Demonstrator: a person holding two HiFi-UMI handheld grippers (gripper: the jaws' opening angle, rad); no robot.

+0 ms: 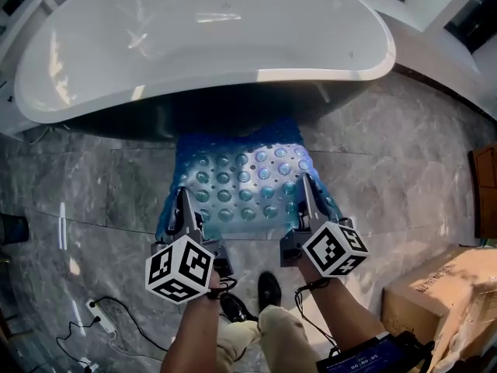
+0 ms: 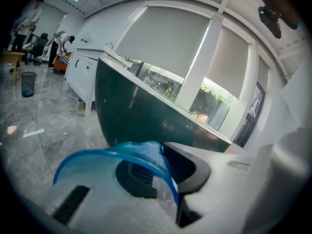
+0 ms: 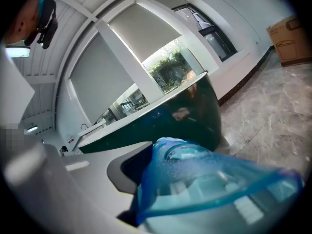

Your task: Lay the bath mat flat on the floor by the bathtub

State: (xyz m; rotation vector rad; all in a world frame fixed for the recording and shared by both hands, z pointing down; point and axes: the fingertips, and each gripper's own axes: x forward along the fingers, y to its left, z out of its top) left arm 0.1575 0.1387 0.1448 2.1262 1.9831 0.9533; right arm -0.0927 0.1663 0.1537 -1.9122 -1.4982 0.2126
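Note:
A translucent blue bath mat (image 1: 245, 179) with round suction bumps lies stretched over the grey marble floor (image 1: 93, 185), its far edge under the curve of the white bathtub (image 1: 194, 37). My left gripper (image 1: 183, 195) is shut on the mat's near left corner, and my right gripper (image 1: 306, 183) is shut on its near right corner. In the left gripper view the blue mat edge (image 2: 146, 160) curls up between the jaws, with the bathtub's dark outer wall (image 2: 131, 116) ahead. In the right gripper view the pinched mat (image 3: 195, 179) fills the lower frame.
A cardboard box (image 1: 443, 294) stands at the lower right. A power strip with cables (image 1: 101, 321) lies at the lower left. My shoes (image 1: 268, 290) are just behind the mat. A bin (image 2: 28, 83) and people stand far off in the left gripper view.

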